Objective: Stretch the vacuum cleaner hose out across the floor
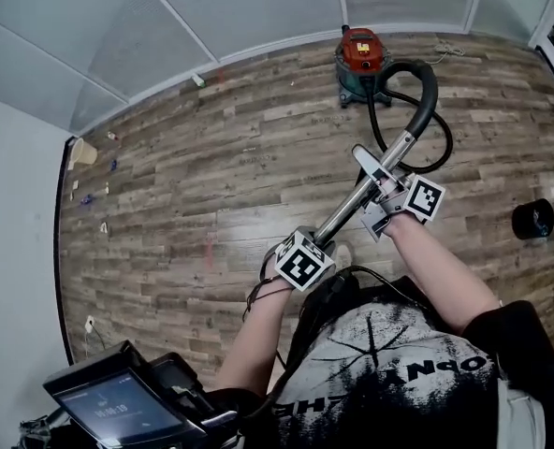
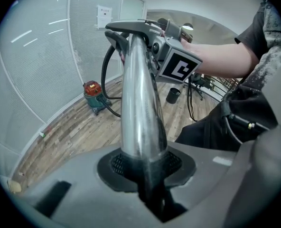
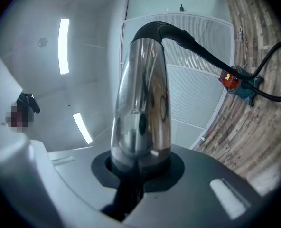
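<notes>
Left claw (image 1: 326, 239) clenched low on chrome wand (image 1: 350, 209), right claw (image 1: 378, 187) clenched higher. Black hose (image 1: 432, 90) arching back to red vacuum (image 1: 361, 56) by wall, slack looped over floor (image 1: 211, 176); stretch looks only part done, more pulling out left

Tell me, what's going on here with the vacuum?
A person holds a gripper in each hand, and both are clamped on the vacuum's metal wand: the left gripper low on it, the right gripper higher, near the black hose. The hose loops back over the wooden floor to the red-topped vacuum cleaner, so it isn't stretched out yet.
</notes>
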The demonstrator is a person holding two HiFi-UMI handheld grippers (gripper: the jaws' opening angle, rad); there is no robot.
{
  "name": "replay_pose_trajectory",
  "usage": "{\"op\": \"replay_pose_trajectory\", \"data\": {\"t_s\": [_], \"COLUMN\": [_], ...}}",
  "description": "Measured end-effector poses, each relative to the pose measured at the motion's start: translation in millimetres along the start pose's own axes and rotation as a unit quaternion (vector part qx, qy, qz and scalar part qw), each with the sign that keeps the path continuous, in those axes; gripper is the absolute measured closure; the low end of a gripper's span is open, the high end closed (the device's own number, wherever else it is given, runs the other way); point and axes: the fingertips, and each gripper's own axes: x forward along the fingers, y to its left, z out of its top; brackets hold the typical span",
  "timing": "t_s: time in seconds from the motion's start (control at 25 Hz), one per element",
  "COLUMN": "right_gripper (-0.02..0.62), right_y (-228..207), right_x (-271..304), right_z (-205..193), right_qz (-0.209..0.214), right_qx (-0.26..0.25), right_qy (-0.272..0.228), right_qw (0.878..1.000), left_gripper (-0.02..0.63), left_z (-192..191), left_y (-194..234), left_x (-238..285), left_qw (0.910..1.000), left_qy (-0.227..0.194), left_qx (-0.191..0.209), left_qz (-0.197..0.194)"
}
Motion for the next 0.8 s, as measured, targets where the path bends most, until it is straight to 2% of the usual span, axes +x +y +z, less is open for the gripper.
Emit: {"op": "replay_pose_trajectory", "data": {"t_s": [0.24,0.44,0.6,0.72,0.8], "right_gripper": [0.543,0.543,0.543,0.543,0.543], "right_y": [18,38,56,74,82], "right_x": [-59,-85,-98,-108,-106], "right_z": [-24,-48,-70,-89,-88], "right_qz": [0.000,0.004,0.014,0.013,0.012], "right_qx": [0.020,0.039,0.041,0.033,0.022], "right_qy": [0.037,0.058,0.061,0.054,0.047], "right_qw": [0.999,0.998,0.997,0.998,0.999], "left_gripper": [0.512,0.512,0.512,0.512,0.512], "left_z": [-21,-37,-51,-75,-73], "left_y": [-77,-119,-137,-154,-153], "left_x": [11,2,-9,-22,-28], "left_qw": [0.9991,0.9980,0.9984,0.9984,0.9989], "left_qy": [0.018,0.009,-0.002,0.007,0.001], "left_qx": [-0.037,-0.062,-0.055,-0.056,-0.046], "left_qz": [0.008,0.009,0.018,0.008,0.006]}}
